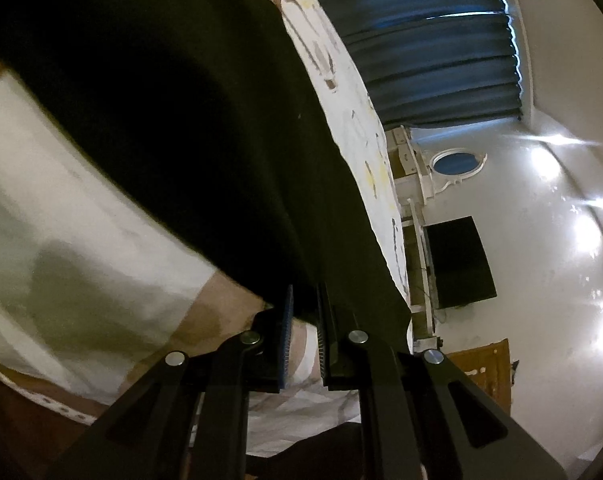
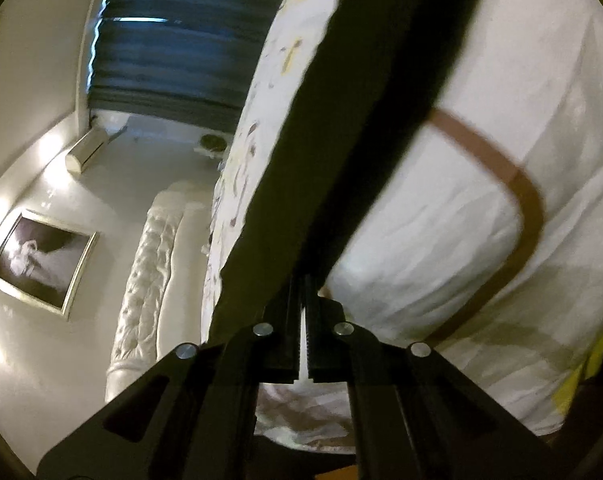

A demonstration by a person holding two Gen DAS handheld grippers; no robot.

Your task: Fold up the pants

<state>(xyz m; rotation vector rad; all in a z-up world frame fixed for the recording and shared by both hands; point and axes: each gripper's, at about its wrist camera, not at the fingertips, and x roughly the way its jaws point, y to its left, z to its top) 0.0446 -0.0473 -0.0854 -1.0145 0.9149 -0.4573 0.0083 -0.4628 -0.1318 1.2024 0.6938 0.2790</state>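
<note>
The black pants hang stretched over a bed with white bedding. In the left wrist view my left gripper is shut on the lower edge of the pants, the cloth pinched between its pads. In the right wrist view the pants run as a dark band up from my right gripper, which is shut on their edge. Both views are tilted and blurred. The rest of the pants is out of view.
A white duvet with a brown stripe covers the bed. A tufted white headboard, a framed picture and dark blue curtains are behind. A black screen hangs on the wall.
</note>
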